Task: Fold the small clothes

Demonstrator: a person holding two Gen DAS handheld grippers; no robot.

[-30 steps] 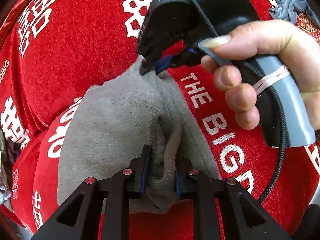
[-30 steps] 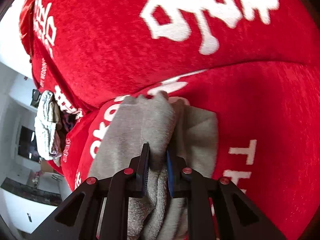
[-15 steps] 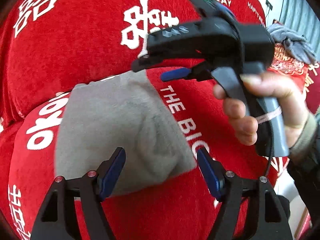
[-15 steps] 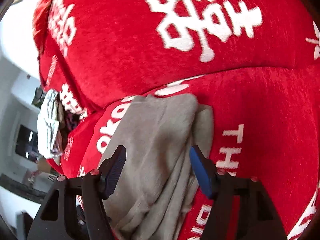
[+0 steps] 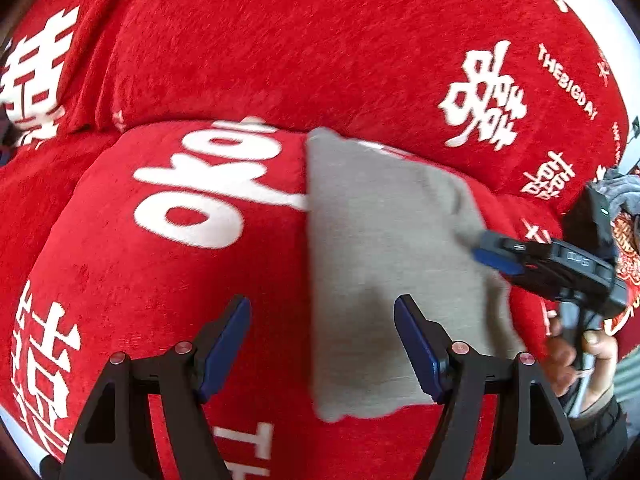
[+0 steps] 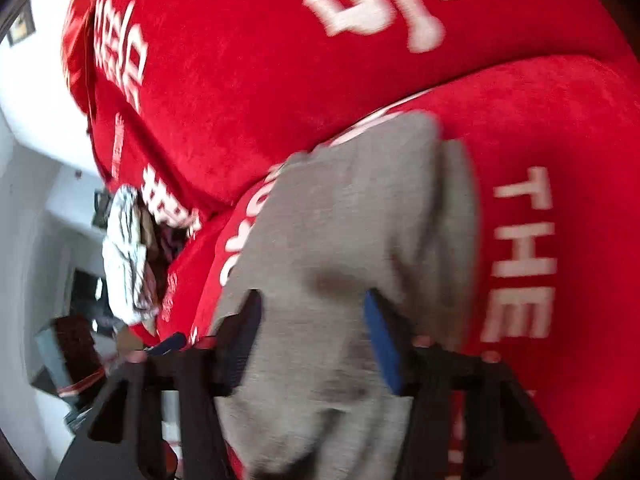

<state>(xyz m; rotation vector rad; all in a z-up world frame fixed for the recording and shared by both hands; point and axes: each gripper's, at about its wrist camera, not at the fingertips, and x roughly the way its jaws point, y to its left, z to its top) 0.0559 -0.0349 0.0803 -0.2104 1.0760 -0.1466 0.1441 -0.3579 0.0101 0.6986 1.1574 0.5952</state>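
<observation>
Grey garment (image 5: pixel 384 264) lies folded flat on the red cushion (image 5: pixel 160 280), no claw gripping it now. A sec ago both claws were pinched shut on bunched grey cloth; half a sec ago both had let go and stood spread over it.

Left claw (image 5: pixel 322 344) has since slid off to the garment's left edge: left finger sits over bare red cushion, right finger over grey cloth, jaws spread wide, nothing pressed betw. them. View has rolled too, so the white lettering that was left of the cloth now sits upper left.

Right claw (image 6: pixel 312 340) hangs over the garment w/ cloth lying under and betw. the fingers, but pads not pressing it; jaws are closing, narrower than half a sec ago. In the left wrist view the right claw's blue tip (image 5: pixel 496 258) is at the garment's right edge, with the person's hand (image 5: pixel 576 356) on the grip lower right. Contact there can't be told, pic blurred.

Garment's long axis in the left wrist view runs from near bottom up to the seat/back crease, slightly tilted, far end narrower. In the right wrist view it runs the same way, away from the camera, w/ a folded layer showing along its right side. Another pile of cloth (image 6: pixel 128 256) sits well apart at left.
</observation>
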